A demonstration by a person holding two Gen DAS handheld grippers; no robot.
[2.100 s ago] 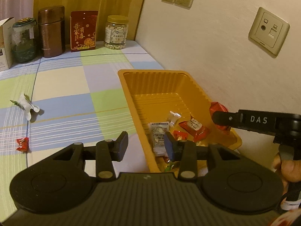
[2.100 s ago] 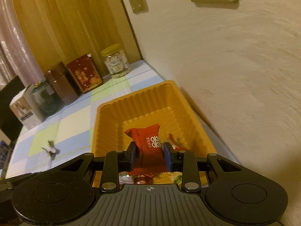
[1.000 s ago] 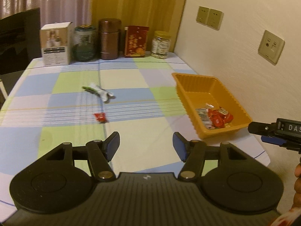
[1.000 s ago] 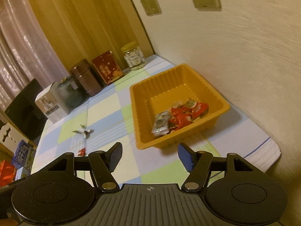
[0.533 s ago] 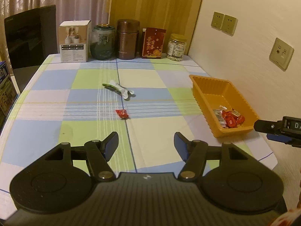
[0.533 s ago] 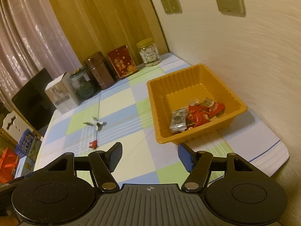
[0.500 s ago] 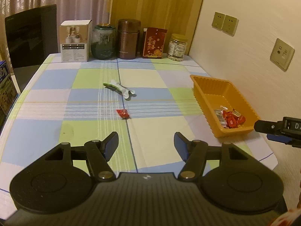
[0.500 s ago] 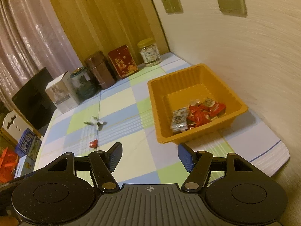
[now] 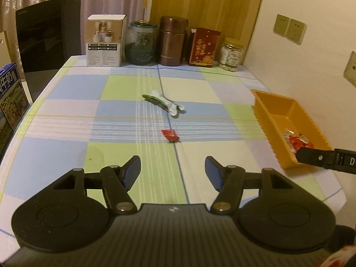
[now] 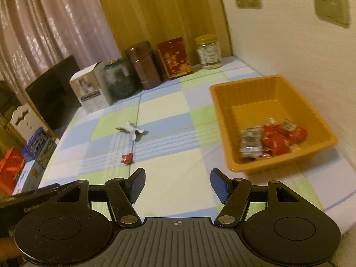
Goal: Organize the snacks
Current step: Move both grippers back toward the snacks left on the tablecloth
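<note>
An orange tray [image 10: 222,102] [image 9: 264,109] sits at the right of the checked tablecloth and holds several red and silver snack packets [image 10: 276,138]. A small red snack [image 9: 170,134] [image 10: 127,157] lies on the cloth near the middle. Beyond it lies a white and green wrapper [image 9: 165,103] [image 10: 131,130]. My left gripper [image 9: 173,169] hangs open over the near cloth with nothing between its fingers. My right gripper [image 10: 178,183] is open and empty too, left of the tray; one of its fingers [image 9: 311,154] shows at the right of the left wrist view.
Along the far edge stand a white box [image 9: 104,41], a green jar [image 9: 140,42], a brown canister [image 9: 172,40], a red box [image 9: 204,46] and a clear jar [image 9: 231,54]. A dark chair [image 9: 47,35] is at the far left. The wall runs along the right.
Both grippers have pulled back from the tray and swung left, so more of the table shows. The red packet the right gripper held earlier now lies in the tray.
</note>
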